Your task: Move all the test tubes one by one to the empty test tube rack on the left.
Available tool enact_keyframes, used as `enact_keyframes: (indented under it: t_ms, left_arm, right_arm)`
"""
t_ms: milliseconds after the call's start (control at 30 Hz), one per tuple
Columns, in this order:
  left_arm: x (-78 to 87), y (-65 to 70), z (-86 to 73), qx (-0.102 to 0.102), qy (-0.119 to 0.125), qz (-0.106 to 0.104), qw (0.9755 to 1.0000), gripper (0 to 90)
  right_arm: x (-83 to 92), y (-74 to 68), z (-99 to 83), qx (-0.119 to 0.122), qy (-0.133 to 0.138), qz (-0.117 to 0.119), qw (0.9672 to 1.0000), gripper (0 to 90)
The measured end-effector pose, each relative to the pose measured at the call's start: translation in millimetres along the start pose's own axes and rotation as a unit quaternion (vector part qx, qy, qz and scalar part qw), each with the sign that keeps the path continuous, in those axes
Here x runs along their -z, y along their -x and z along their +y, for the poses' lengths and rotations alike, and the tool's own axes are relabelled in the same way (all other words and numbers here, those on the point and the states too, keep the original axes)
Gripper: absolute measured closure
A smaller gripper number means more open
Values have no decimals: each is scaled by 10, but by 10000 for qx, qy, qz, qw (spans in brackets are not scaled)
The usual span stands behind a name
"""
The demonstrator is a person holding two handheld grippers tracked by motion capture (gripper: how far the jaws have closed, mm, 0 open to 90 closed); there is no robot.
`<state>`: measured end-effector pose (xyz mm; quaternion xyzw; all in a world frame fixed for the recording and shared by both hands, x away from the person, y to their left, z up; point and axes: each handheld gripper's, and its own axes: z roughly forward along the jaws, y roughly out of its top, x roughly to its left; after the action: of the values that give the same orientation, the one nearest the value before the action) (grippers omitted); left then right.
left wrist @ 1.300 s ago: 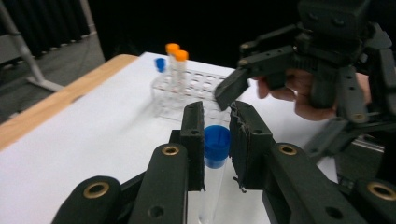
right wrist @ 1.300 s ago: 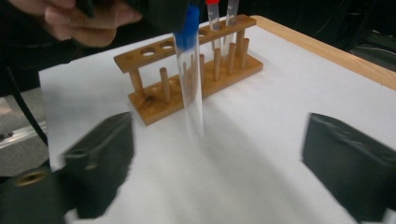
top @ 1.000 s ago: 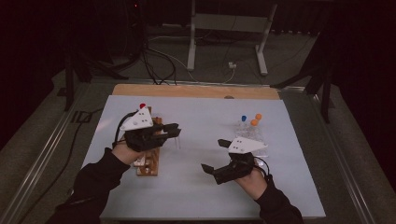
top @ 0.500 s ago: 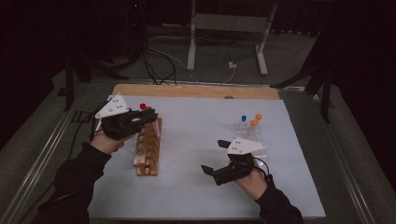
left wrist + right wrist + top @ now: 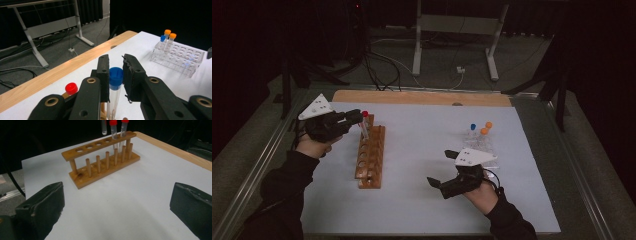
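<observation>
While gripped, blue-capped tube (image 5: 115,86) upright, cap up.

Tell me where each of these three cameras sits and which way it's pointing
High view: above the person's side, looking forward and down on the white table; both forearms and each hand-held gripper show.
Left gripper view: rides the left hand-held gripper, facing the clear rack; its jaws clamp a blue-capped tube.
Right gripper view: rides the right hand-held gripper, jaws wide apart, facing the wooden rack.
The high and right gripper views share the wooden rack.
</observation>
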<state>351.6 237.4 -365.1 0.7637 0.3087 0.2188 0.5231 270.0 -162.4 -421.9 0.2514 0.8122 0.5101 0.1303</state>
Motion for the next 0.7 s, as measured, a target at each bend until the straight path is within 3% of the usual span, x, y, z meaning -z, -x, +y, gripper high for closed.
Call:
enact_keyframes:
  t_ms: [367,700]
  left_arm:
    - [-144,-99,-224,166,-179,197,9995,772]
    - [-274,-68,-448,300,-362,96,9989,771]
  right_arm:
    - [10,-7,-1,39,0,34,10000,0]
    - [15,-6,0,21,6,53,10000,0]
